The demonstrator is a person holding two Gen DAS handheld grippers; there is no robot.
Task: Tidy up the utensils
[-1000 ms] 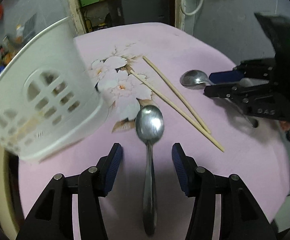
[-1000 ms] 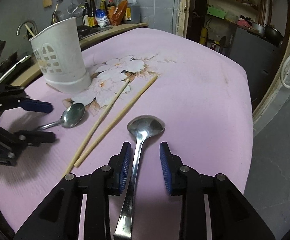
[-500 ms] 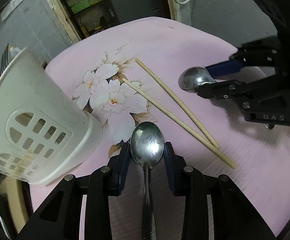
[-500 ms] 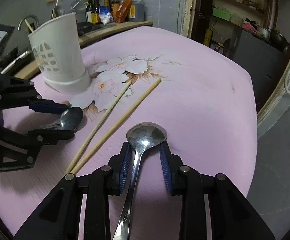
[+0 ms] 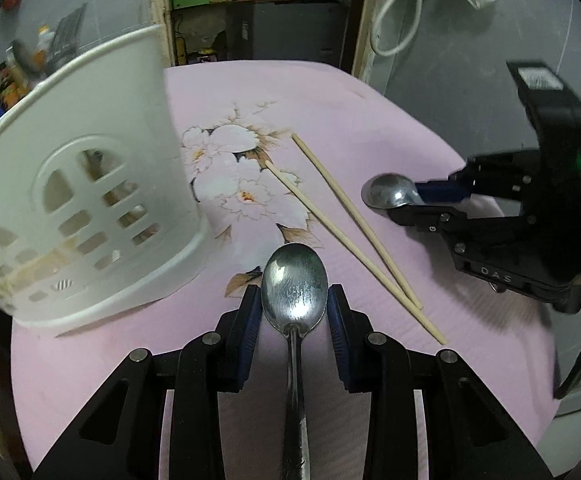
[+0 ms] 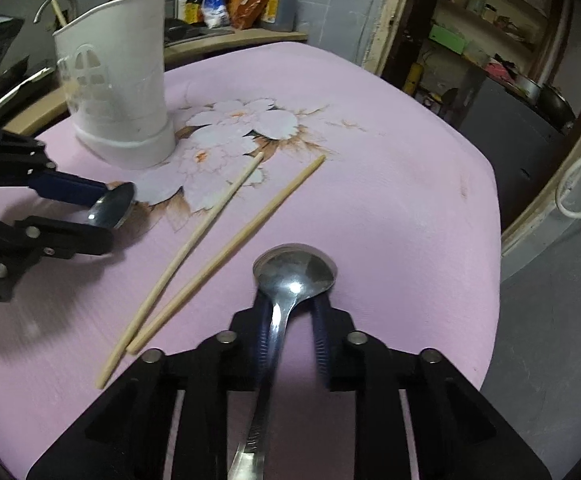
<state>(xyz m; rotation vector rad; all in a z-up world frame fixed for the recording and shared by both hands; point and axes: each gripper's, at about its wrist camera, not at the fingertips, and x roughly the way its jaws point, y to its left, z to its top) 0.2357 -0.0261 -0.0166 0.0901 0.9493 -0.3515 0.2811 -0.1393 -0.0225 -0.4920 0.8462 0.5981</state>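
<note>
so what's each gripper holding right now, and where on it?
Left gripper: spoon, pads on the bowl's sides. Right gripper: other spoon, jaws closing on its neck just behind the bowl.

**Dim room, bright glints, fisheye bend**

Soft overhead light falls on the pink bench, while the background stays gloomy. Both spoon bowls carry white glare. The white basket looks smeared by motion blur. Dark vignetting rings each picture, and straight edges bow toward the corners.

Pink flowered cloth, white holder, silver spoons.
</note>
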